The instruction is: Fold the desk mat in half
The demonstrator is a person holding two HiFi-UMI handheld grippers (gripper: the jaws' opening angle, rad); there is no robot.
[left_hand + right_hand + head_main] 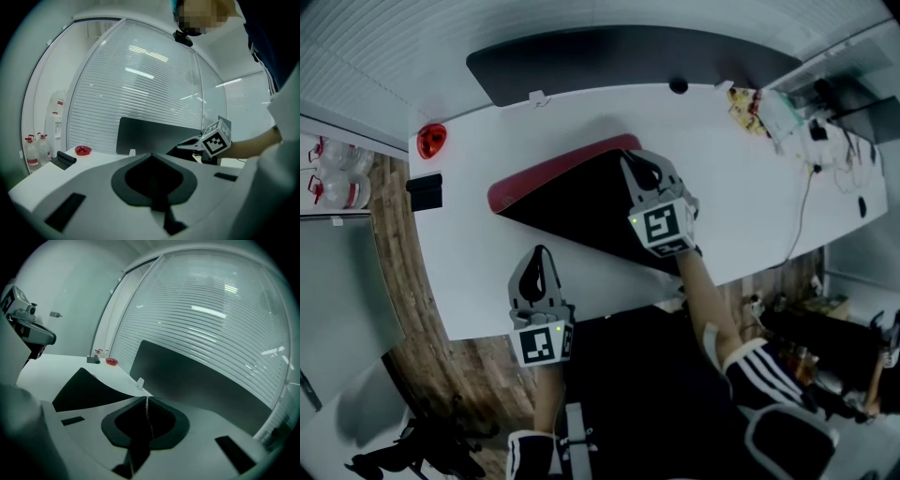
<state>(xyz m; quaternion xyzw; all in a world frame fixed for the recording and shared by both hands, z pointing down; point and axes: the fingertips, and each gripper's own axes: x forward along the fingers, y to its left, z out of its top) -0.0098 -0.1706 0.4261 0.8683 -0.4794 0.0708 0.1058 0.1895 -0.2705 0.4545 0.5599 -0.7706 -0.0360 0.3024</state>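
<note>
The desk mat (581, 206) lies on the white table (741, 197), partly turned over. Its black underside faces up and its red top (548, 172) shows along the rolled far-left edge. My right gripper (643, 169) is shut on the mat's far right edge and holds that edge lifted. In the right gripper view the black sheet (86, 390) curves up to the closed jaws of the right gripper (146, 398). My left gripper (540, 255) hovers near the table's front edge, left of the mat and apart from it. It looks shut with nothing in it, as the left gripper (151, 155) also does in its own view.
A red dish (431, 141) and a small black block (425, 190) sit at the table's left end. A dark panel (628, 56) stands behind the table. Snack packets (748, 108) and cables (802, 206) lie at the right end. Bottles (337, 173) stand beyond the left edge.
</note>
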